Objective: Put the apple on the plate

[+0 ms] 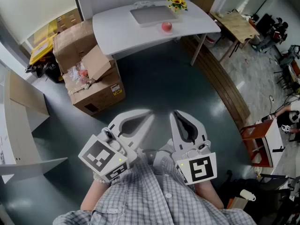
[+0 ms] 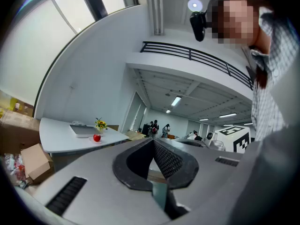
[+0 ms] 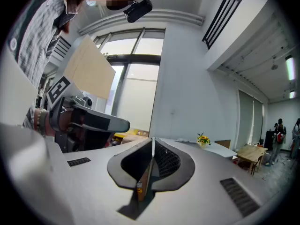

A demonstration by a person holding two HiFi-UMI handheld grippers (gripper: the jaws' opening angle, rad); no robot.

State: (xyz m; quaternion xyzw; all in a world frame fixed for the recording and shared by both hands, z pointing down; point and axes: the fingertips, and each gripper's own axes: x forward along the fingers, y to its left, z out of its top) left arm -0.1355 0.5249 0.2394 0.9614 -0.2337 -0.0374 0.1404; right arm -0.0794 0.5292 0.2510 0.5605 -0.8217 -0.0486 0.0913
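Left gripper (image 2: pixel 153 140): jaws pressed together, tips meeting, nothing between them. Right gripper (image 3: pixel 153 139): likewise closed and empty. In the head view I see both held level and side by side, close in front of the checked shirt (image 1: pixel 150 196), left gripper (image 1: pixel 149 114) beside right gripper (image 1: pixel 174 112), over the dark floor (image 1: pixel 159 83).

Only the gripper views show the pads meeting. Each also catches its neighbour: the right one's marker cube (image 2: pixel 239 137) shows in the left gripper view, and the left gripper's body (image 3: pixel 89 121) in the right gripper view.

The apple (image 1: pixel 166 26) is well apart from both, on the white table (image 1: pixel 117 32) at the far side, just beside a flat grey tray (image 1: pixel 150 15) and near the yellow flowers (image 1: pixel 177 3). A pale disc seems to lie under it; I cannot tell if that is the plate. The left gripper view shows the apple (image 2: pixel 96 138) too. The right gripper view gives the flowers (image 3: pixel 203 138) but I cannot make out the apple there.

Cardboard boxes (image 1: pixel 89 74) stand left of the table.
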